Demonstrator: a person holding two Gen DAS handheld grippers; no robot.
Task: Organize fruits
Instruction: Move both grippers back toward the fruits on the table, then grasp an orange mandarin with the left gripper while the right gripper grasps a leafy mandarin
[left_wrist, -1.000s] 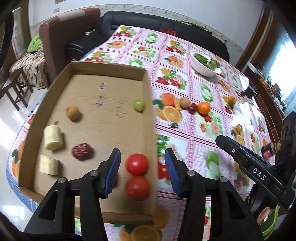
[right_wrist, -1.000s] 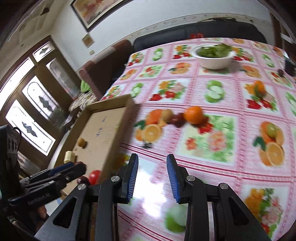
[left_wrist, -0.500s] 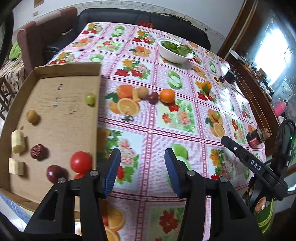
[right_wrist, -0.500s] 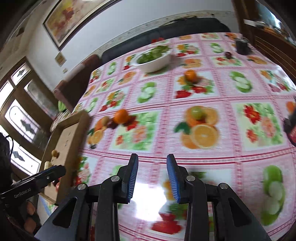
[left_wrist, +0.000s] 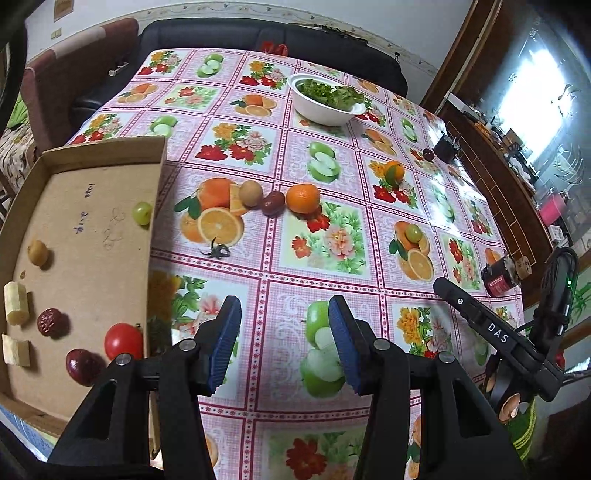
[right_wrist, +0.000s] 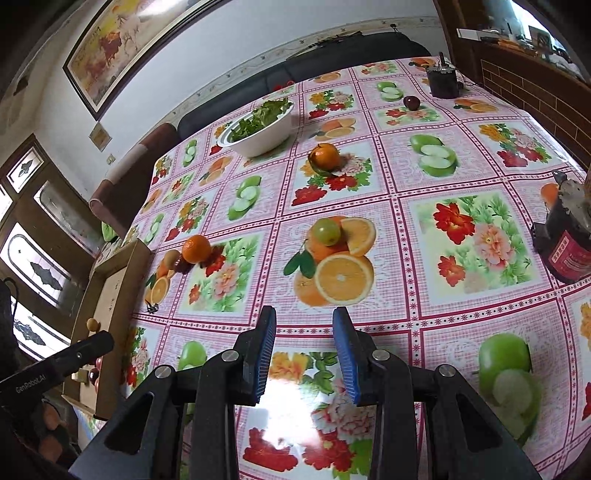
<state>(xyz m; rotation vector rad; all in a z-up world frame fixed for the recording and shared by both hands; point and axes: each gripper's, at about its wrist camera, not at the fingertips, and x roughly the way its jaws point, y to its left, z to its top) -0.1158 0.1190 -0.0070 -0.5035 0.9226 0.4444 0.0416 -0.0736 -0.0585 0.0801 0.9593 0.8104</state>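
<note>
A shallow cardboard tray (left_wrist: 92, 258) at the table's left holds a tomato (left_wrist: 123, 340), a green grape (left_wrist: 142, 213), dates and banana pieces. On the cloth lie an orange (left_wrist: 303, 198), a red date (left_wrist: 273, 202) and a brown fruit (left_wrist: 250, 192) together, and farther right a second orange (right_wrist: 325, 156), a green grape (right_wrist: 326, 231) and a dark plum (right_wrist: 411, 102). My left gripper (left_wrist: 284, 345) is open and empty, right of the tray. My right gripper (right_wrist: 304, 356) is open and empty above the cloth, short of the green grape.
A white bowl of greens (left_wrist: 327, 101) stands at the back. A dark jar (right_wrist: 569, 243) stands at the right edge and a black device (right_wrist: 442, 83) at the far right corner. Sofas line the far side.
My left gripper has swung right, away from over the tray's tomatoes to the cloth beside it. My right gripper has swung right, from the orange group toward the green grape.
</note>
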